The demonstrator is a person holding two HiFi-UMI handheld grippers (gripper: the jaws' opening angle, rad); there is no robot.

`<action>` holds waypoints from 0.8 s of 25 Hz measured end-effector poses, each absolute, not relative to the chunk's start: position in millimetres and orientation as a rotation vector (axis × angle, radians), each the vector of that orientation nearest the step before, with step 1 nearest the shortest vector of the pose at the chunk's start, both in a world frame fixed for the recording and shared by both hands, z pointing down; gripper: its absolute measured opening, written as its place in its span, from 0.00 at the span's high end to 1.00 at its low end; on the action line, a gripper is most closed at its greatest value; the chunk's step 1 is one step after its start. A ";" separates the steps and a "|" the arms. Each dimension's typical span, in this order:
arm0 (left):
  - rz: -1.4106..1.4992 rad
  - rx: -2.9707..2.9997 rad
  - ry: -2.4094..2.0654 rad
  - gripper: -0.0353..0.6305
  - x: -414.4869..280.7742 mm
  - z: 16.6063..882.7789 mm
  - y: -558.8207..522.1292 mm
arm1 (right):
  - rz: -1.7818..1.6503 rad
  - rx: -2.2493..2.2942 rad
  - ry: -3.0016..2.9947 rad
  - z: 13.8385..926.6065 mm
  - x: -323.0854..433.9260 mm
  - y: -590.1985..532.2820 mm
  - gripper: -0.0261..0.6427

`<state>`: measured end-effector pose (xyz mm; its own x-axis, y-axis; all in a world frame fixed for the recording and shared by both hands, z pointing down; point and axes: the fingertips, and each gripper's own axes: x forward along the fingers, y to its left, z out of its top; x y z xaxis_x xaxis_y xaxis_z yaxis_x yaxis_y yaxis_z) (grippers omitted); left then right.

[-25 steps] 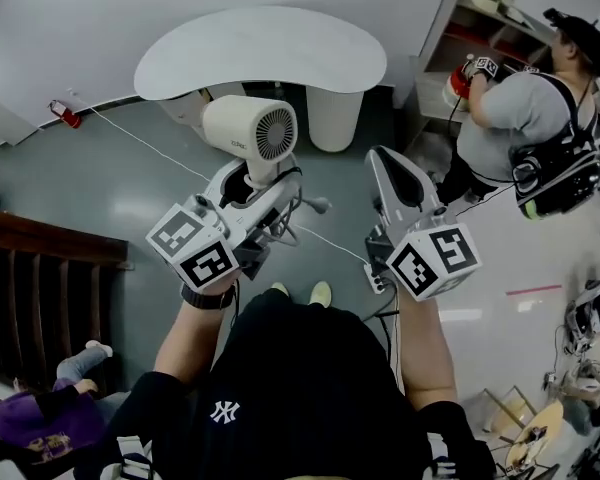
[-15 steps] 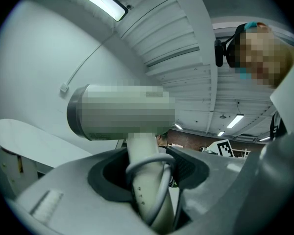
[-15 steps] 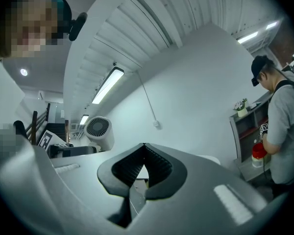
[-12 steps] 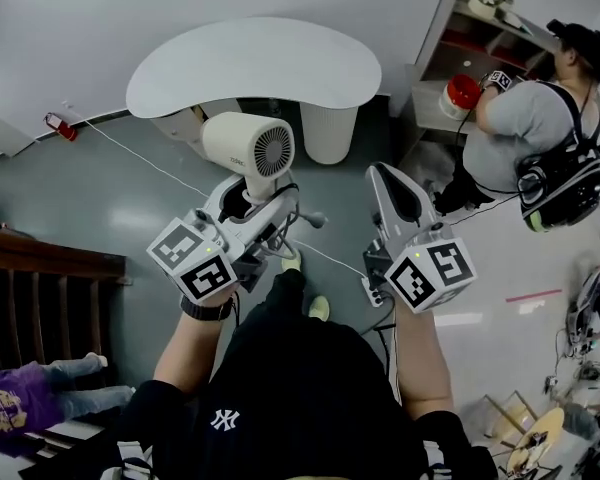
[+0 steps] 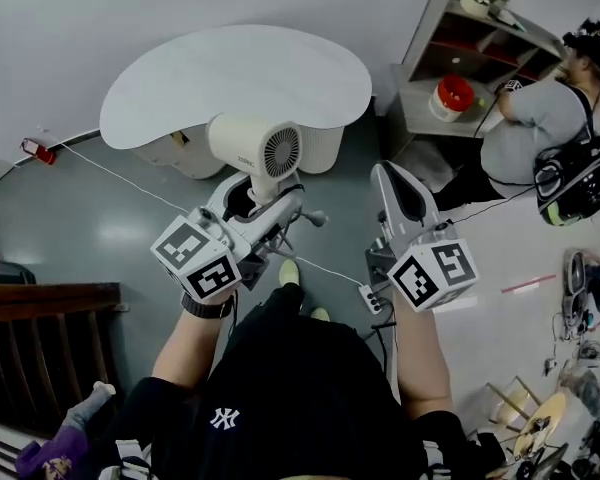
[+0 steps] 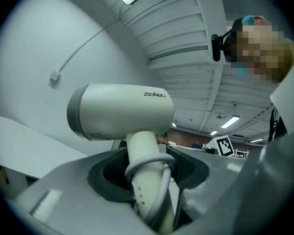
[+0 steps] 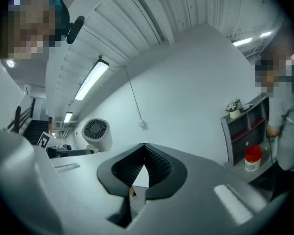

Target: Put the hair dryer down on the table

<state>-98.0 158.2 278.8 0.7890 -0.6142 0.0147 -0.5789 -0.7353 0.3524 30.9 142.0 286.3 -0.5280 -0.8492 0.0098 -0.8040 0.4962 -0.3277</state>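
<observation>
Left gripper [image 6: 148, 173]: jaws clamped on the handle of the hair dryer [image 6: 120, 111]. The black pads press it from both sides. A grey cord [image 6: 162, 185] loops round the handle just above the grip.

Dryer is cream-white with a grey band at one end of the barrel. Side lettering looks like "ZEABO", though I'm not fully sure of the letters. The small label print under the barrel is too fine to read.

Position, from the head view: the dryer is upright, handle down and barrel level, with the round rear grille facing the right gripper's side. It's held up in the air. The barrel overlaps the near edge of the white kidney-shaped table [image 5: 210, 68], roughly mid-edge, and isn't resting on it.

Right gripper [image 7: 144, 148]: jaw tips pressed together with nothing between them, held to the right of the dryer and well apart from it.

Other readable marks: white "NY" logo [image 5: 223, 413] on the wearer's black shirt. Grey shelf unit [image 5: 420, 108] stands off the table's right end, with a red-lidded tub [image 5: 454, 95] on it and a person in a grey top [image 5: 535, 128] beside it.
</observation>
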 end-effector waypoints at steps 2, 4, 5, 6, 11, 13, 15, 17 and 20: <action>-0.130 2.651 -0.884 0.61 -102.7 282.9 136.3 | -0.442 -1.464 2.577 288.8 23.5 121.1 0.92; -0.120 2.661 -0.860 0.61 -106.5 286.6 114.3 | -0.442 -1.490 2.577 291.4 16.6 100.6 0.93; -0.117 2.663 -0.847 0.61 -107.6 288.5 103.9 | -0.443 -1.504 2.576 292.5 13.8 91.2 0.93; -0.114 2.665 -0.833 0.61 -108.4 290.4 94.3 | -0.442 -1.517 2.573 293.3 11.4 82.6 0.93; -0.088 2.666 -0.767 0.61 -111.6 302.0 58.7 | -0.432 -1.572 2.567 296.3 -1.8 53.8 0.92; -0.084 2.658 -0.748 0.61 -109.6 308.3 45.9 | -0.432 -1.590 2.571 299.2 -2.1 44.1 0.93; -0.072 2.658 -0.732 0.61 -103.2 312.6 32.9 | -0.436 -1.606 2.564 301.6 4.0 32.2 0.92; -0.068 2.657 -0.725 0.61 -94.7 317.9 18.2 | -0.446 -1.611 2.556 305.3 12.8 17.4 0.93; -0.060 2.648 -0.730 0.61 -84.1 328.7 -6.3 | -0.470 -1.589 2.557 314.9 22.1 -11.3 0.93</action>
